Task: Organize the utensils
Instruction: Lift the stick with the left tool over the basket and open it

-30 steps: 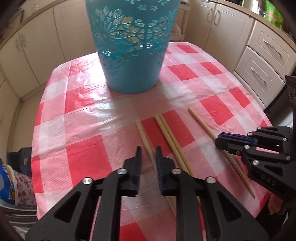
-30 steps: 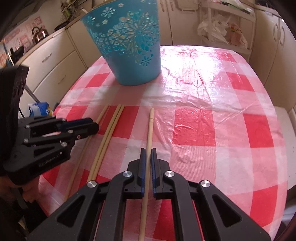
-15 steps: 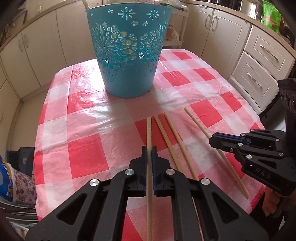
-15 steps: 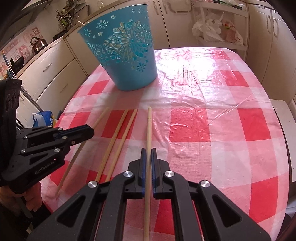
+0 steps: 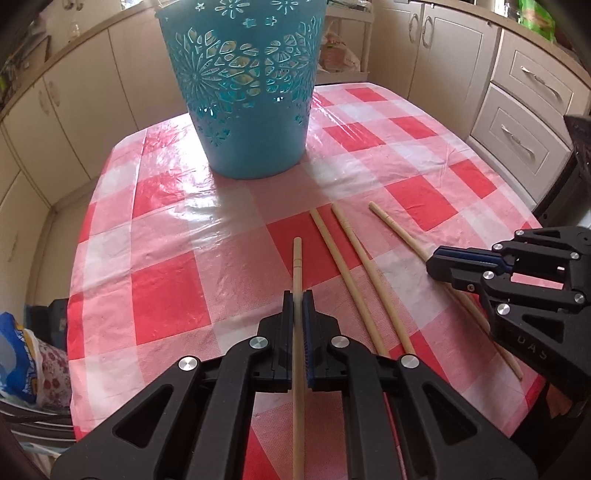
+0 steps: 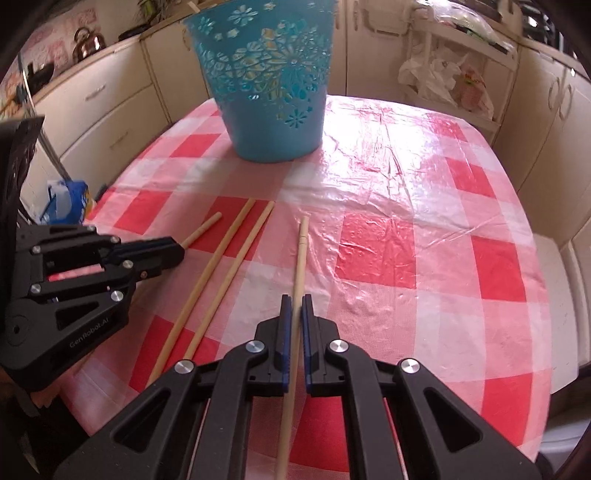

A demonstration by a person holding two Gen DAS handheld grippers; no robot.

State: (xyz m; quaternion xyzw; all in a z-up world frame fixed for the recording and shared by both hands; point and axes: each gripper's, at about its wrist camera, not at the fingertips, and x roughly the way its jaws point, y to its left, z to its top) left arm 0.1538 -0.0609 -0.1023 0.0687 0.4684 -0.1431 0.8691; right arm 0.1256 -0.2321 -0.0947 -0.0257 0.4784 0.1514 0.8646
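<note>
We see matt pale wooden chopsticks (image 5: 352,273) on a glossy, crinkled plastic tablecloth (image 5: 173,295), beside a smooth pierced plastic basket (image 5: 243,88).

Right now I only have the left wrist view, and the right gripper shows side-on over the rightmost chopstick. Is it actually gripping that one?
Observer: Yes. In the right wrist view the right gripper is shut on that chopstick, which runs out between its fingers and points toward the blue basket.
Operator: Is anything in the basket? The top of it is cut off for me.
Observer: A pale stick tip pokes up above the rim on the basket's left side. It is probably a chopstick, but too little of it shows to be sure.
</note>
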